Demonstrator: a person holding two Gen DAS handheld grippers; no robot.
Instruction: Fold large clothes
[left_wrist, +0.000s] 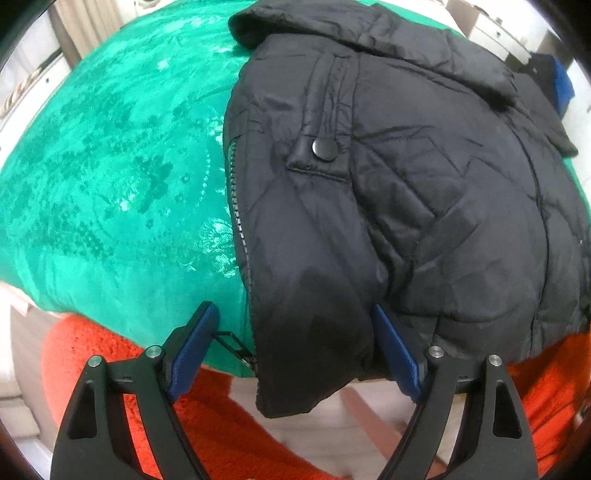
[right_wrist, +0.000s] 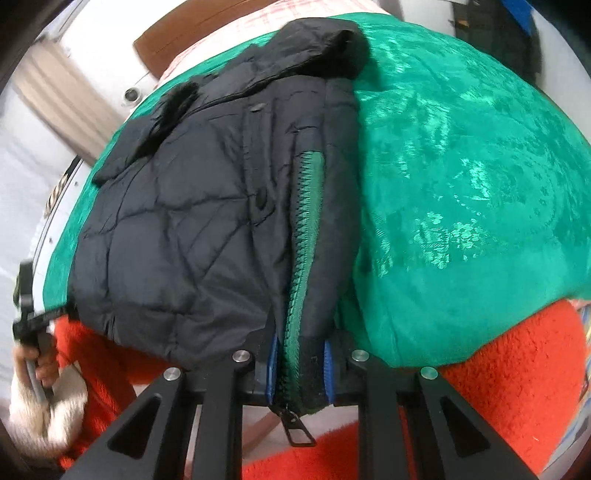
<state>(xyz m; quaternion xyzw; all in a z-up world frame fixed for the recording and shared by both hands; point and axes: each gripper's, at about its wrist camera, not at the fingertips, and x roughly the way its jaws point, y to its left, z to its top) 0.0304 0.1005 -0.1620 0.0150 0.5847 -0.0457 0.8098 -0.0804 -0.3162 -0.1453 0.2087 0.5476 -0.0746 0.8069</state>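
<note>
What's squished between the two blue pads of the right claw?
The black jacket's bottom corner with its zipper, pinched in the right claw, as the right wrist view shows.

Ahead of both tools lies a black jacket (left_wrist: 424, 192) stitched in diamond quilting, its zipper (right_wrist: 301, 236) backed with green tape. Under it spreads a bright green blanket (left_wrist: 110, 177) with a shiny flower pattern. Below the fingers shows an orange-red fleece (right_wrist: 517, 369). The pads (left_wrist: 192, 347) are blue on black arms.
</note>
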